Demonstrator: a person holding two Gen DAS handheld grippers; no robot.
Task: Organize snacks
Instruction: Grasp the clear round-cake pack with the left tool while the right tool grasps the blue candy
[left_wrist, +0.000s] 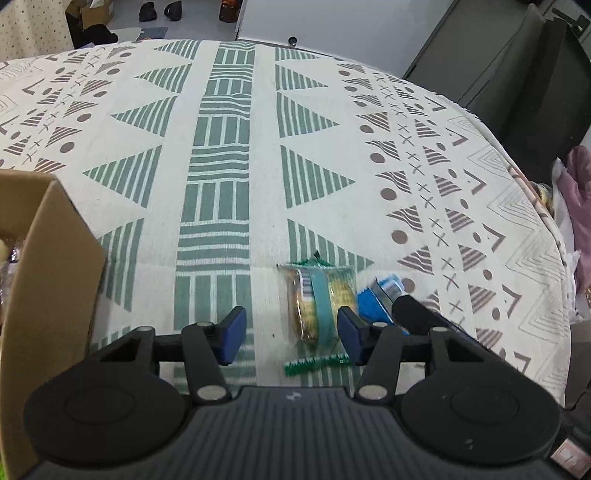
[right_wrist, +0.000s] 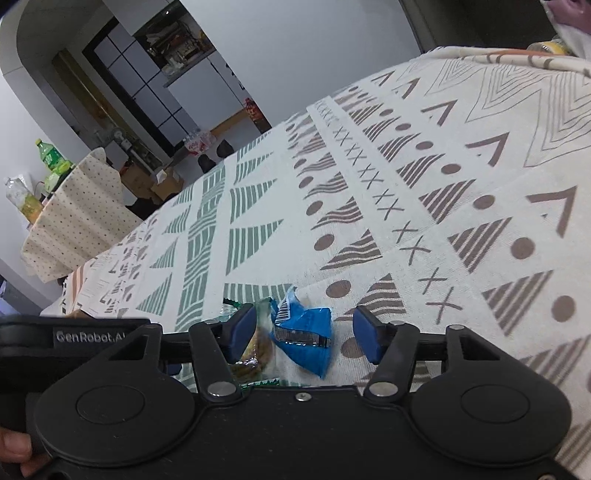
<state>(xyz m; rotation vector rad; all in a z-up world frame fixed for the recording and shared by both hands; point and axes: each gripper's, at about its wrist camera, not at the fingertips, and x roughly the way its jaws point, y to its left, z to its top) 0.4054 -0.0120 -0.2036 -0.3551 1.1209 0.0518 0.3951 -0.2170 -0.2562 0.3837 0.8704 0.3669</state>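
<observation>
Two snack packets are seen lying on a patterned tablecloth (left_wrist: 229, 155), close beside each other. In the left wrist view, the green-edged biscuit packet (left_wrist: 314, 306) is located at lower centre of the frame, and the blue packet (left_wrist: 376, 299) is located just to its right, partly covered by a black part of the other tool.

The left gripper (left_wrist: 291, 334) is shown with its jaws wide apart and nothing held. The biscuit packet is positioned in the right half of the gap, next to the right blue pad (left_wrist: 351, 334); contact cannot be confirmed.

In the right wrist view, the right gripper (right_wrist: 304, 334) is likewise shown spread wide and empty. The blue packet (right_wrist: 304, 338) is placed between the pads, with a barcode visible on its torn upper flap. The biscuit packet (right_wrist: 256, 350) is largely hidden behind the left pad (right_wrist: 242, 330).

A brown cardboard box (left_wrist: 40, 295) is shown only in the left wrist view, at the left edge of the frame, with its flap raised and its contents unclear. Only in the right wrist view are a fingertip (right_wrist: 14, 452) at lower left, a second dotted-cloth table (right_wrist: 74, 214) and bottles (right_wrist: 51, 157) at the left recorded.
</observation>
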